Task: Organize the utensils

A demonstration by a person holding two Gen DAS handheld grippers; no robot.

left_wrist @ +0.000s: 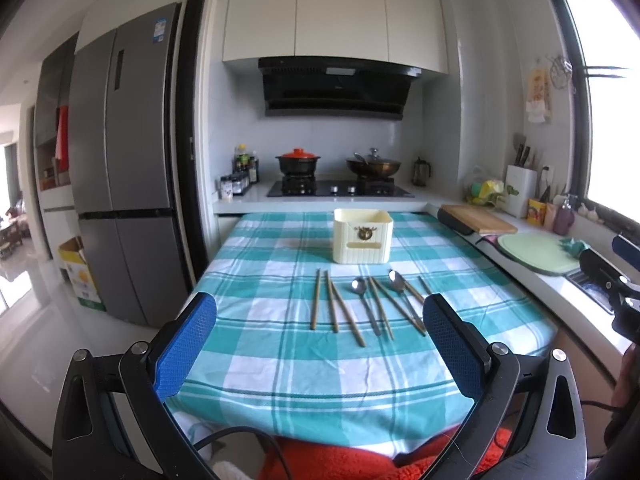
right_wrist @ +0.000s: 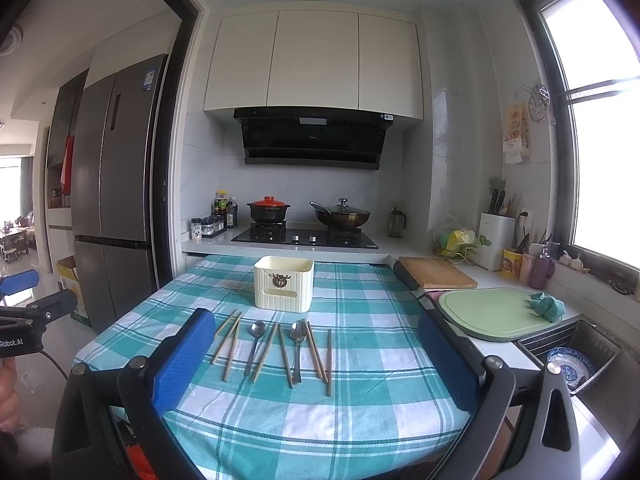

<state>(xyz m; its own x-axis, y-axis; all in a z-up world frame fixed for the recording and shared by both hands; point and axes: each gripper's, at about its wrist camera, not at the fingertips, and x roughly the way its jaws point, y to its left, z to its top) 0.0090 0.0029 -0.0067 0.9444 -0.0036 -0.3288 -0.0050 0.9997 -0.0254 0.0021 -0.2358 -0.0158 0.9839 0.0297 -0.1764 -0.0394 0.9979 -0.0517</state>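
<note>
Wooden chopsticks (right_wrist: 280, 350) beyond parted jaws.

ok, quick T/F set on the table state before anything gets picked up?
1. Both tools are open and hold nothing. True: left tool, right tool.
2. Two metal spoons lie among the wooden chopsticks. True.
3. The cream utensil holder already has chopsticks in it. False: none show above its rim; all lie on the checked tablecloth.
4. The holder is nearer the tools than the utensils are. False: it stands beyond them, toward the stove.
5. The pot has a red lid. True.
</note>
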